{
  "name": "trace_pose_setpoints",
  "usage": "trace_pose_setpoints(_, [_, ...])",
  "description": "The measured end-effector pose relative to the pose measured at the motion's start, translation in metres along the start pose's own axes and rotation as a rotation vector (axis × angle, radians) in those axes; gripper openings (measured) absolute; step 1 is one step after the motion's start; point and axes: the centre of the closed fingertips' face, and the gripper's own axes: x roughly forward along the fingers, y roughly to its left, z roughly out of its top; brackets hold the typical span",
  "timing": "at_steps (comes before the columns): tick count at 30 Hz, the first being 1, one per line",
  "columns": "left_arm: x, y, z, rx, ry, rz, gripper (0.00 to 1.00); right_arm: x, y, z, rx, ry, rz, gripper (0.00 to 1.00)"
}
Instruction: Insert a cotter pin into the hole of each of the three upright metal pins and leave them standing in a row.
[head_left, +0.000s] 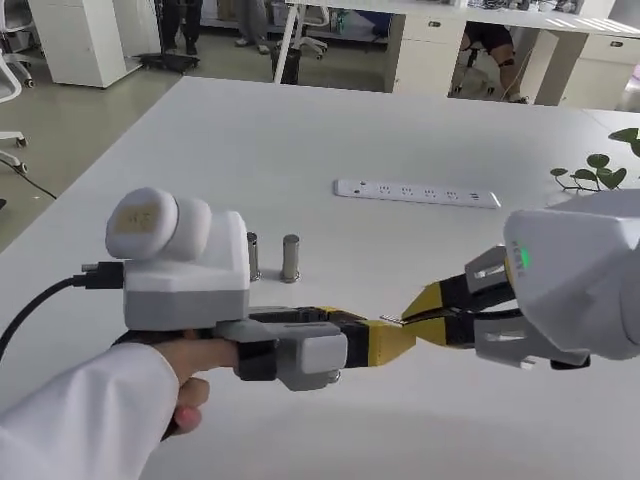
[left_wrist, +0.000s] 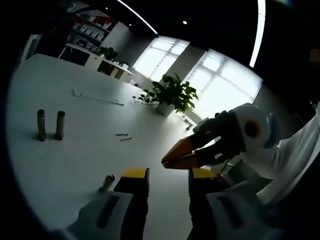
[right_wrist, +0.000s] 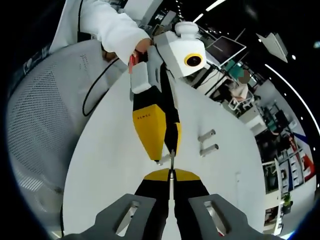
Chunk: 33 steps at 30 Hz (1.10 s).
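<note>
Left hand-held gripper (left_wrist: 168, 175): jaw lettering illegible, jaws apart. Right hand-held gripper (right_wrist: 170, 173) clenches a thin silver metal cotter pin (right_wrist: 170, 161).

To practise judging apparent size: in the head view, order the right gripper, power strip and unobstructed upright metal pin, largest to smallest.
1. Right gripper (nearest the camera)
2. Power strip
3. Upright metal pin

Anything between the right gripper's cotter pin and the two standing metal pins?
Nothing visible on the table between them. The left gripper sits tip to tip with the right gripper holding the cotter pin, but the two standing pins lie off to one side.
</note>
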Motion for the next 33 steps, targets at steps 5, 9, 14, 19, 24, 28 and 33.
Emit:
trace_pose_setpoints(5, [-0.002, 0.003, 0.0, -0.025, 0.003, 0.012, 0.19, 0.001, 0.002, 0.004, -0.023, -0.002, 0.004, 0.0])
trace_pose_setpoints(9, [-0.003, 0.002, 0.0, -0.048, 0.007, 0.004, 0.12, 0.002, 0.004, 0.006, -0.035, -0.004, 0.011, 0.0])
trace_pose_setpoints(14, [-0.003, 0.003, -0.004, -0.048, 0.024, 0.006, 0.11, 0.005, 0.007, 0.008, -0.049, -0.008, 0.023, 0.0])
trace_pose_setpoints(19, [-0.001, 0.004, -0.006, -0.047, 0.03, 0.014, 0.08, 0.006, 0.007, 0.01, -0.05, -0.012, 0.016, 0.0])
trace_pose_setpoints(24, [-0.001, 0.005, -0.008, -0.051, 0.034, 0.016, 0.04, 0.005, 0.008, 0.011, -0.052, -0.01, 0.017, 0.0])
trace_pose_setpoints(28, [-0.001, 0.003, -0.008, -0.052, 0.032, 0.011, 0.03, 0.004, 0.007, 0.011, -0.056, -0.007, 0.017, 0.0])
trace_pose_setpoints(33, [-0.002, 0.004, -0.006, -0.047, 0.03, 0.015, 0.02, 0.004, 0.007, 0.012, -0.059, -0.006, 0.017, 0.0])
